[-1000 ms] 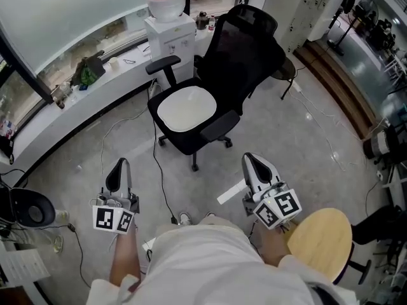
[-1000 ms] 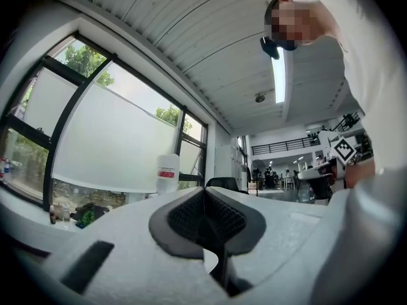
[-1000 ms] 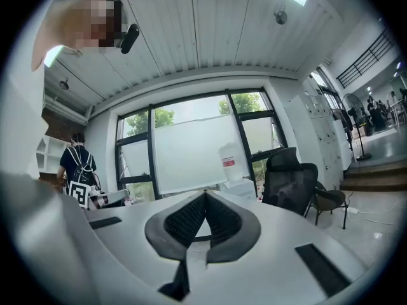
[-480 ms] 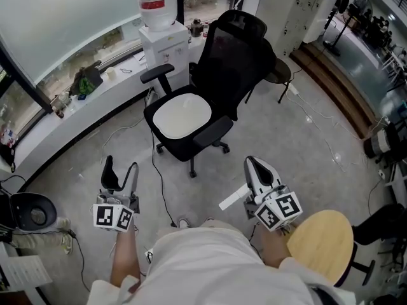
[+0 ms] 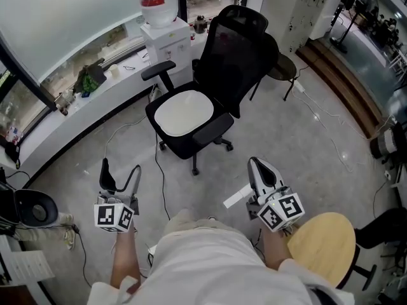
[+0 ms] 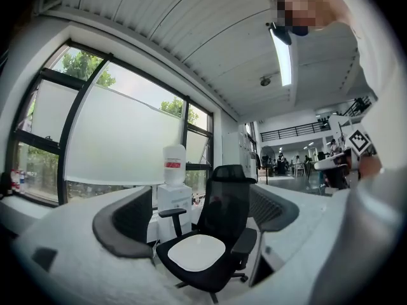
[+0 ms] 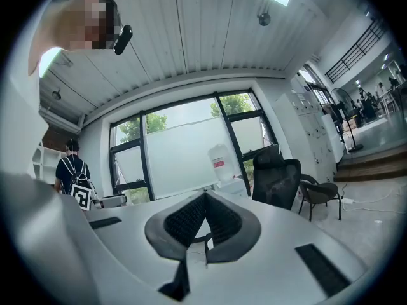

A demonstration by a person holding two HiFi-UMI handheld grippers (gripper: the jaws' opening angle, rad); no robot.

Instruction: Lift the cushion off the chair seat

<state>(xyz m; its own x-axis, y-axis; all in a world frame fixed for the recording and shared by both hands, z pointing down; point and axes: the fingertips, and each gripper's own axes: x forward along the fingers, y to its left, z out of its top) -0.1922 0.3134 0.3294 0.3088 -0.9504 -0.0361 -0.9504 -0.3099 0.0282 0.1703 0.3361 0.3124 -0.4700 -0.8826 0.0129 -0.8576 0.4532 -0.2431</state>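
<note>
A white cushion (image 5: 184,112) lies flat on the seat of a black mesh office chair (image 5: 236,46), which stands on the floor well ahead of me. My left gripper (image 5: 119,173) is held low at the left, far short of the chair. Its jaws are opening and spread wide, with nothing between them. In the left gripper view, the left gripper (image 6: 198,218) frames the chair (image 6: 224,202) and the cushion (image 6: 196,252) in the distance. My right gripper (image 5: 260,168) at the right is shut and empty. In the right gripper view, the right gripper (image 7: 205,202) points left of the chair (image 7: 277,182).
A water dispenser (image 5: 164,23) stands behind the chair by the window ledge (image 5: 76,107). Cables (image 5: 159,173) trail over the floor between me and the chair. A white strip (image 5: 236,196) lies near my right gripper. A round wooden stool (image 5: 322,245) is at my right.
The left gripper's jaws went from shut to wide open. The right gripper stayed shut. Both grippers shifted slightly in the head view.
</note>
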